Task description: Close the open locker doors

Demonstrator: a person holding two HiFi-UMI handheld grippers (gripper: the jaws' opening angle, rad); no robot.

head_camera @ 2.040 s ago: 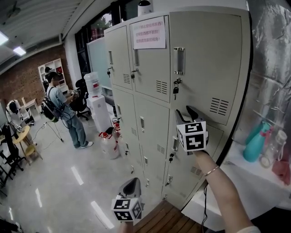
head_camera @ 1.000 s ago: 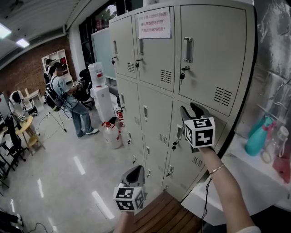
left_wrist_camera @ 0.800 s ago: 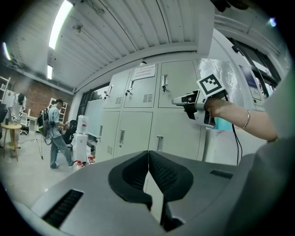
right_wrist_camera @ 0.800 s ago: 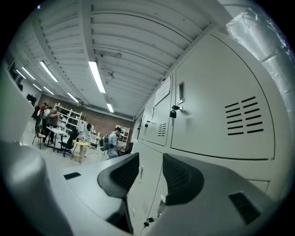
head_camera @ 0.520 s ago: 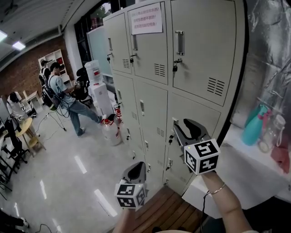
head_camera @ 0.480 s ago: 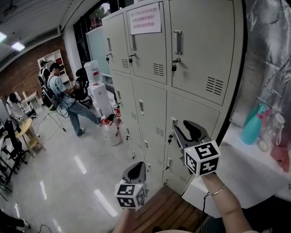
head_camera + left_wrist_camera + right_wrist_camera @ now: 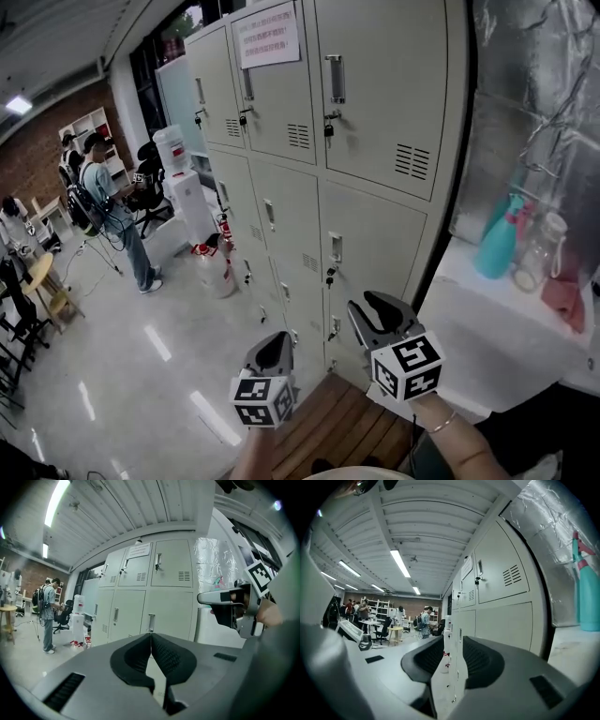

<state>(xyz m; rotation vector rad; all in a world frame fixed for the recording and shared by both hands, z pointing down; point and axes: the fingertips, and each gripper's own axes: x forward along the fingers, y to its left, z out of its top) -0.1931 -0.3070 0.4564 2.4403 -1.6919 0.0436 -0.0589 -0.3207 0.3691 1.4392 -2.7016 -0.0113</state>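
Note:
The beige lockers [image 7: 366,103] stand ahead, and every door in the head view lies flush, including the middle right door [image 7: 370,244] with its handle and key. My right gripper [image 7: 373,305] hangs low in front of the bottom row, away from the doors. Its jaws are closing with a gap still between them and nothing in it, as the right gripper view [image 7: 452,641] shows. My left gripper [image 7: 275,342] is lower left of it. Its pads meet at the tips [image 7: 151,634] with nothing held. The lockers [image 7: 154,588] fill the left gripper view's middle.
A white counter [image 7: 506,328] with a teal spray bottle [image 7: 497,234] and glassware sits right of the lockers. A wooden platform [image 7: 337,427] lies below. To the left are a water dispenser [image 7: 173,155], a red-capped jug [image 7: 211,267] and a person [image 7: 103,202] on the shiny floor.
My right gripper has drawn back and down from the middle right locker door, with its jaws narrower. The left gripper stays low and shut.

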